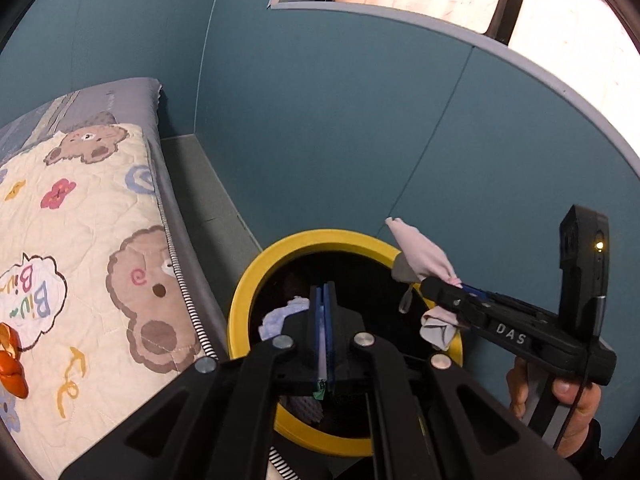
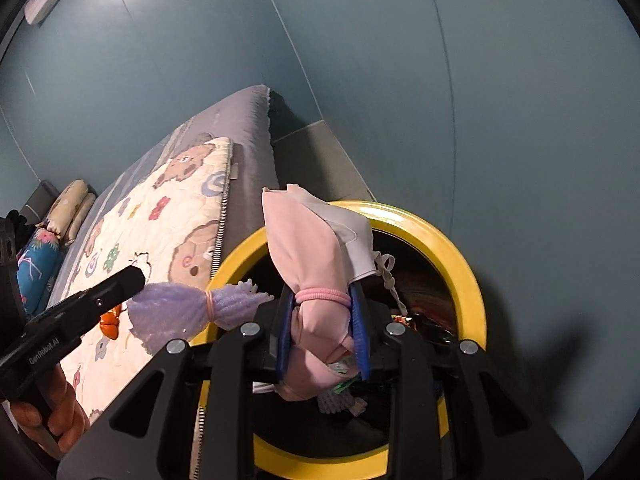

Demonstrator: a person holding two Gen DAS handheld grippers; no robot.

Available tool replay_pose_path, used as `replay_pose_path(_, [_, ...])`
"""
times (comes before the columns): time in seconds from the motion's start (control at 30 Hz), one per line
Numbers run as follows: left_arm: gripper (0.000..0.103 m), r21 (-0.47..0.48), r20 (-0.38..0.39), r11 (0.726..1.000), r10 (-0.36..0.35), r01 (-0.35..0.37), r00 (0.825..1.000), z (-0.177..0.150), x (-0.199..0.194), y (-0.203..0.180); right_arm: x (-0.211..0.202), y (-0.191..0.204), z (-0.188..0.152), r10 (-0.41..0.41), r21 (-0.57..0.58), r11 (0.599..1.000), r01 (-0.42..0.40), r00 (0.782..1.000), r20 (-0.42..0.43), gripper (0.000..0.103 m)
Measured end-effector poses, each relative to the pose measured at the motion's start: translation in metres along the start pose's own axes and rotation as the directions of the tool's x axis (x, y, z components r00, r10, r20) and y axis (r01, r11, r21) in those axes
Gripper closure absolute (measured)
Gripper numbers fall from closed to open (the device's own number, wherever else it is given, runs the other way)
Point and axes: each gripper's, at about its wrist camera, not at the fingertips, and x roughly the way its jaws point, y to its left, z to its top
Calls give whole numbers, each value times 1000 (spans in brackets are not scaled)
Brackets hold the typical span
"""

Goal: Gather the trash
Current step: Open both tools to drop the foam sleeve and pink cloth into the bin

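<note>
Surroundings: a bed [image 1: 80, 240] with a cream bear-print quilt [image 2: 160, 232] lies at 9 o'clock of the yellow-rimmed bin [image 2: 460, 248]; teal walls [image 1: 340, 140] close in behind; an orange object [image 1: 12, 360] rests on the quilt.
In the way: both tools crowd the space above the bin mouth; nothing covers the opening.
Pink bundle [image 2: 316, 272]: pale pink and grey fabric tied with a pink band, with a white cord hanging at 3 o'clock.
Purple bundle [image 2: 176, 308]: fuzzy lilac, cinched with an orange band.
Count: two bundles in grip, one bin, some scraps inside it.
Right hand-held gripper [image 2: 322, 332]: blue pads clamped on the pink bundle, above the bin.
Left hand-held gripper [image 1: 324, 312]: pads pressed together on the purple bundle, just over the bin's 9 o'clock rim.
</note>
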Motion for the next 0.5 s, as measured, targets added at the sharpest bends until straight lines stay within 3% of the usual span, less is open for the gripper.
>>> replay_pose_path(0.13, [97, -3, -18, 1000, 3, -3, 1000, -1, 5, 0, -2, -6, 0, -17, 15, 1000, 17, 1000, 9, 69])
replay_pose_path(0.2, [75, -15, -22, 1000, 12, -12, 1000, -2, 6, 3, -4, -9, 2, -23, 26, 999, 22, 1000, 20, 62])
replay_pose_path(0.3, [53, -20, -1, 999, 34, -34, 999, -4, 1, 7, -8, -11, 3, -29, 34, 999, 28, 999, 35, 53])
replay_pose_path(0.37, [34, -33, 13, 998, 54, -54, 998, -5, -4, 12, -9, -8, 2, -30, 34, 999, 28, 999, 37, 42])
replay_pose_path(0.5, [20, -64, 18, 993, 97, -96, 995, -6, -12, 30, -11, -3, 0, -21, 26, 999, 20, 999, 34, 36])
